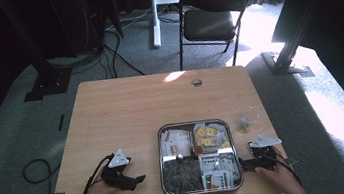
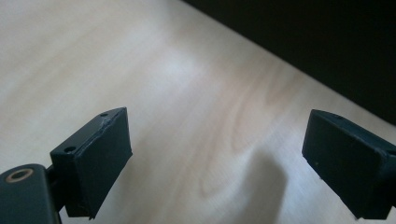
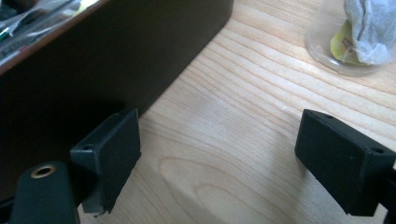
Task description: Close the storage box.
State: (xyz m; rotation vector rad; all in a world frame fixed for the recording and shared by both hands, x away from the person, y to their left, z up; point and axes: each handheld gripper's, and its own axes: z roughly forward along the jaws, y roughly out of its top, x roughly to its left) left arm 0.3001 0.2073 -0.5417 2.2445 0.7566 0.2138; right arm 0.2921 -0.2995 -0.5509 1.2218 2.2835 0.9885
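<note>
Two open tools [image 1: 138, 179] [image 1: 243, 164] flank tin [image 1: 163, 179].

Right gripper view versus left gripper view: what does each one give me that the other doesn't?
Right gripper view alone: the dark side wall of the metal tray close by the open right gripper, packets above its rim, and a clear plastic cup holding a tea bag ahead. Left gripper view alone: the table's far edge with darkness past it. Both share: wood-grain tabletop between wide-open black jaws, nothing held; the left gripper is open too.
</note>
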